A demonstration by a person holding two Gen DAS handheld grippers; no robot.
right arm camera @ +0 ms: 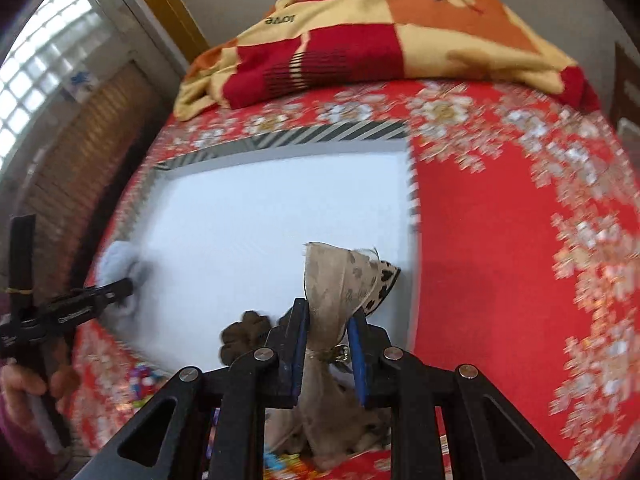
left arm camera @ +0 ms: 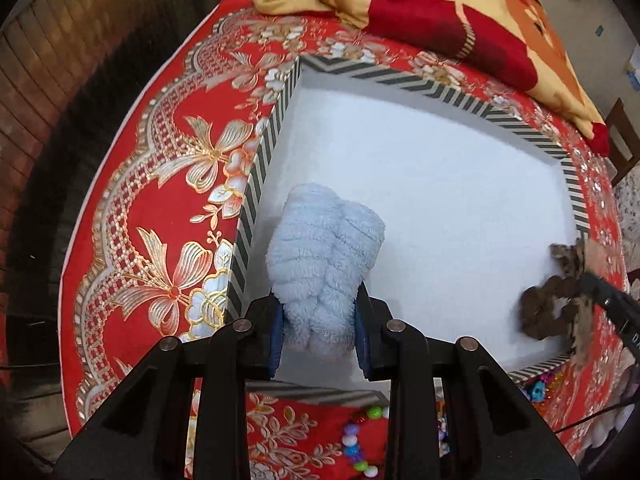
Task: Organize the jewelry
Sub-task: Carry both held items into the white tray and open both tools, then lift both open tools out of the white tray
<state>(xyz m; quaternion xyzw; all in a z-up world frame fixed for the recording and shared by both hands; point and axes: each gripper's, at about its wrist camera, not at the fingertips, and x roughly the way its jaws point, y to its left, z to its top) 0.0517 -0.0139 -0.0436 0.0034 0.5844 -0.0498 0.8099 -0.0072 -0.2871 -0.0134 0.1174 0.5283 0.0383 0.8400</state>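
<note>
Over the tray's (left arm camera: 256, 168) left edge the left gripper (left arm camera: 320, 336) pinches a soft, light blue scrunchie (left arm camera: 324, 248) by its bunched end, while the right gripper (right arm camera: 328, 340) clamps a limp leopard-print ribbon scrunchie (right arm camera: 344, 276) at its knot near the front-right corner.

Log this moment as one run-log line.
left gripper: shut on blue scrunchie | right gripper: shut on leopard bow | both over tray

Fluffy pale-blue plush scrunchie (left arm camera: 324, 256); sheer leopard-print fabric bow (right arm camera: 344, 280); matt white box lining (left arm camera: 432, 184); glossy embroidered red cloth (left arm camera: 160, 184) around box.
</note>
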